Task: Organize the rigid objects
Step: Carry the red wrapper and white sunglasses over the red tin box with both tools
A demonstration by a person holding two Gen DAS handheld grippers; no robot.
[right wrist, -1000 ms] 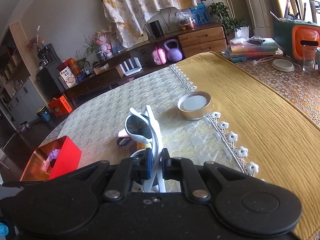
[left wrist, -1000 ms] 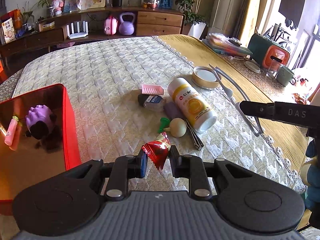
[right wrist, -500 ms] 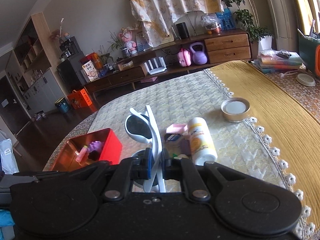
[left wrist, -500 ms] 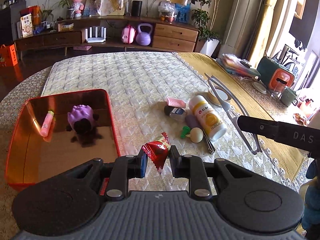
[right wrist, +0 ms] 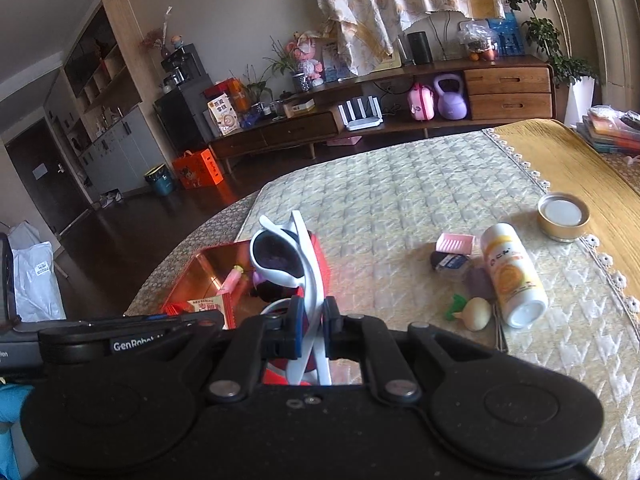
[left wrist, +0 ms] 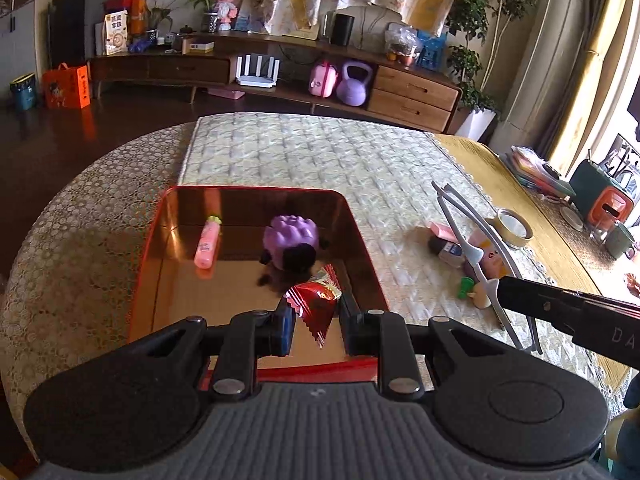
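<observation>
My left gripper (left wrist: 316, 322) is shut on a red snack packet (left wrist: 316, 298) and holds it above the near right part of the red tin tray (left wrist: 140, 248). In the tray lie a pink tube (left wrist: 207, 243) and a purple toy (left wrist: 292, 236). My right gripper (right wrist: 311, 330) is shut on white sunglasses (right wrist: 288, 256), held just right of the tray (right wrist: 200, 264). The sunglasses also show in the left wrist view (left wrist: 476, 248).
On the quilted mat (right wrist: 400, 184) right of the tray lie a white bottle (right wrist: 512, 276), a pink comb (right wrist: 456, 243), a dark small bottle (right wrist: 448, 261), a green-topped toy (right wrist: 474, 313) and a round tin lid (right wrist: 563, 216). A yellow cloth (right wrist: 568, 160) covers the far right.
Both grippers have moved left toward the tray. The left gripper with the packet went from above the mat to above the tray. The right gripper came beside the tray with the sunglasses.
</observation>
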